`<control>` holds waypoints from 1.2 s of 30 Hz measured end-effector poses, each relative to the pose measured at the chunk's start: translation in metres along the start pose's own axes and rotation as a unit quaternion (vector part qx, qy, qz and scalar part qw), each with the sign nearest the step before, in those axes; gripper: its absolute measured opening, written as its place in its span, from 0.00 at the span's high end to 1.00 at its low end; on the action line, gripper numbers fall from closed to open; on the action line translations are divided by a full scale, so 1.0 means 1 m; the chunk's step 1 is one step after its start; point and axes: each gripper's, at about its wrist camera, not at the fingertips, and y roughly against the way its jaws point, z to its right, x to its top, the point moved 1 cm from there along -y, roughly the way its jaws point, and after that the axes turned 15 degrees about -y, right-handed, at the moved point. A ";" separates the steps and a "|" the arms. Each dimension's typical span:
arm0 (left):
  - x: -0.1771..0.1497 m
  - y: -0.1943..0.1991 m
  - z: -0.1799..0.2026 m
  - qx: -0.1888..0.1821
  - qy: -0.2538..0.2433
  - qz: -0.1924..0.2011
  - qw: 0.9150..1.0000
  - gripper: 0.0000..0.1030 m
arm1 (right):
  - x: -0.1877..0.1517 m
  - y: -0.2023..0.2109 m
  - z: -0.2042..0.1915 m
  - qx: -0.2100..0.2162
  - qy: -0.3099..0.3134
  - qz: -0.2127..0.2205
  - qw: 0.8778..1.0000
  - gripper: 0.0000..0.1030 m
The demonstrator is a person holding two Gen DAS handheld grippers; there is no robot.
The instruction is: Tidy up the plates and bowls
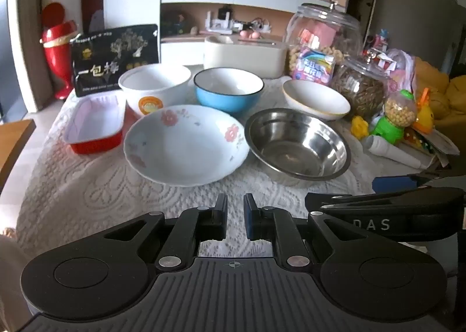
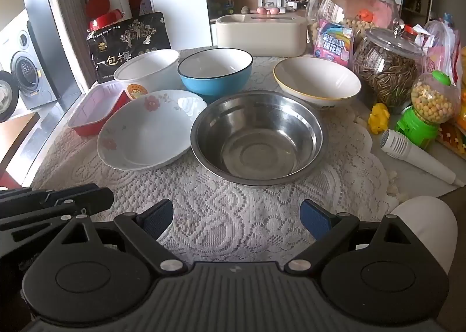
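The left gripper (image 1: 235,217) is hanging over the lace tablecloth (image 1: 96,195) with its jaws clenched to a narrow slit and nothing between them. Just ahead of those jaws the flowered plate (image 1: 186,144) is lying flat, with the steel bowl (image 1: 297,144) touching it on the right. The right gripper (image 2: 236,220) is standing with its jaws released wide, only cloth showing between the blue pads (image 2: 316,220); the steel bowl (image 2: 257,137) is sitting straight ahead of that gap, and the flowered plate (image 2: 145,135) is lying ahead and to the left. Beyond these, further from both pairs of jaws, a white bowl with an orange emblem (image 1: 154,86), a blue bowl (image 1: 228,89) and a shallow white bowl with a yellow rim (image 1: 316,99) are standing in a row. Left of the plate a red tray (image 1: 93,125) is resting near the table edge. Far off to the right, glass jars (image 2: 384,70) and a white microphone (image 2: 416,156) are crowding the table.
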 end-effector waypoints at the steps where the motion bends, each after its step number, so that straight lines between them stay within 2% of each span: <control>1: -0.002 0.004 0.002 0.006 -0.009 0.012 1.000 0.86 | 0.000 0.000 0.000 0.000 0.000 0.001 1.000 0.08; 12: -0.003 0.006 0.007 0.016 -0.014 0.012 1.000 0.86 | 0.000 0.004 0.001 0.000 -0.002 0.000 1.000 0.08; 36: -0.004 0.003 0.007 0.012 -0.014 0.004 1.000 0.86 | -0.002 0.000 0.000 0.000 -0.002 -0.002 1.000 0.08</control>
